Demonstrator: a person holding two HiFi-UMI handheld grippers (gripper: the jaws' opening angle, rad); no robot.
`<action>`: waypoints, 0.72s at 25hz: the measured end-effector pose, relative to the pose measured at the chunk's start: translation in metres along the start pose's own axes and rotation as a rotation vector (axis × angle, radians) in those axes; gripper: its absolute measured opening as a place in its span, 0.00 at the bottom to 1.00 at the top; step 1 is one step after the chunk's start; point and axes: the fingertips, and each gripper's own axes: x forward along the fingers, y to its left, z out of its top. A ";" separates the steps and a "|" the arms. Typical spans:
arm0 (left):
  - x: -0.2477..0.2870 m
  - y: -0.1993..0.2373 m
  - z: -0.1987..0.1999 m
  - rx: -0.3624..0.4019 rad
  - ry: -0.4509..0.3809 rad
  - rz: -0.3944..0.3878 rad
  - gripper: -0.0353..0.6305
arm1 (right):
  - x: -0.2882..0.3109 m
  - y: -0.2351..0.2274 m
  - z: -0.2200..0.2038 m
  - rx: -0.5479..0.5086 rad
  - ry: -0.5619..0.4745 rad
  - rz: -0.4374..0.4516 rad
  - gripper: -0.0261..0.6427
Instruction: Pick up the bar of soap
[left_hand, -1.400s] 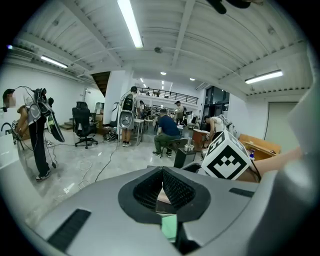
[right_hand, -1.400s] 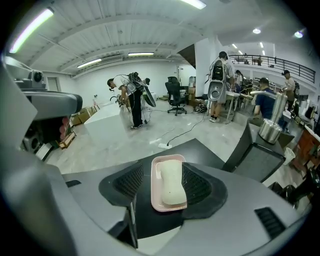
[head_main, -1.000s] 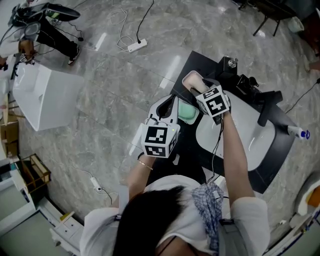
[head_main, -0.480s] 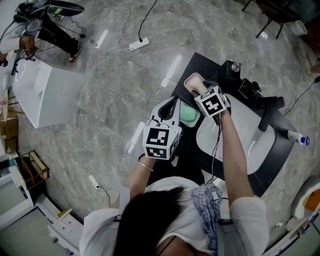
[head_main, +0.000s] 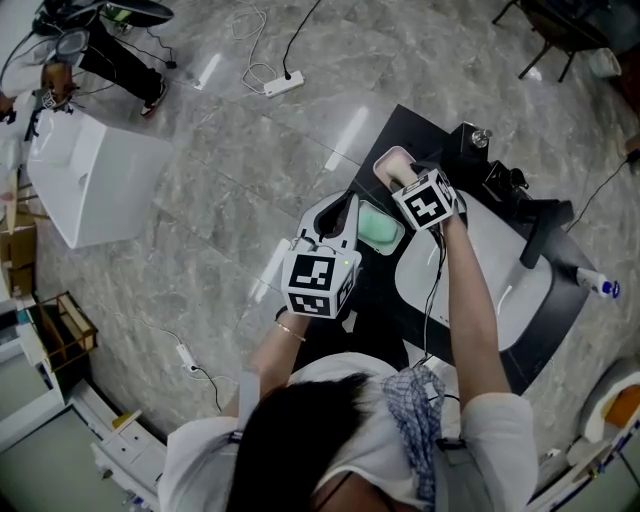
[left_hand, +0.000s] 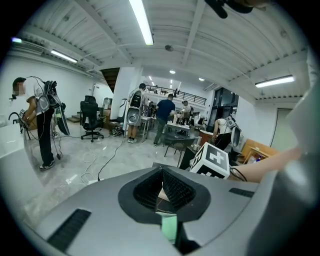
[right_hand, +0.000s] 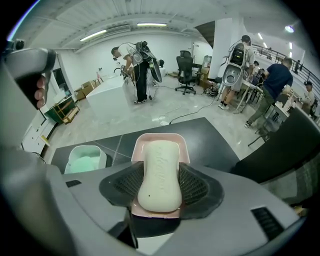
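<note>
A cream bar of soap (right_hand: 160, 172) lies in a pink dish (right_hand: 159, 139) on the black counter (head_main: 420, 125). My right gripper (right_hand: 159, 181) points steeply down over that dish (head_main: 388, 160). Its ribbed pads (right_hand: 196, 186) lie against both long sides of the bar, with no gap showing. The jaws have just been closing on the bar, which still rests in the dish. My left gripper (head_main: 335, 215) hovers near the counter's left end, beside a mint-green dish (head_main: 378, 228). Its jaws (left_hand: 161, 172) are shut, with nothing held.
A white basin (head_main: 500, 260) is set in the counter to the right of the dishes, with a black faucet (head_main: 540, 225) behind it. A small bottle (head_main: 598, 287) lies at the far right. On the floor are a power strip (head_main: 278, 84) and a white box (head_main: 95, 180).
My right gripper has sunk a little onto the pink dish. The left gripper has stayed where it was.
</note>
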 end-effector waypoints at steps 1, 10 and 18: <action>0.000 0.001 0.000 -0.001 -0.001 0.001 0.07 | 0.000 0.000 0.000 0.001 0.001 -0.003 0.38; 0.000 -0.002 -0.005 -0.019 0.006 -0.008 0.07 | 0.002 0.001 0.000 0.014 0.045 0.015 0.37; -0.005 0.000 -0.007 -0.020 0.008 -0.007 0.07 | 0.002 0.002 0.003 0.006 0.023 0.009 0.37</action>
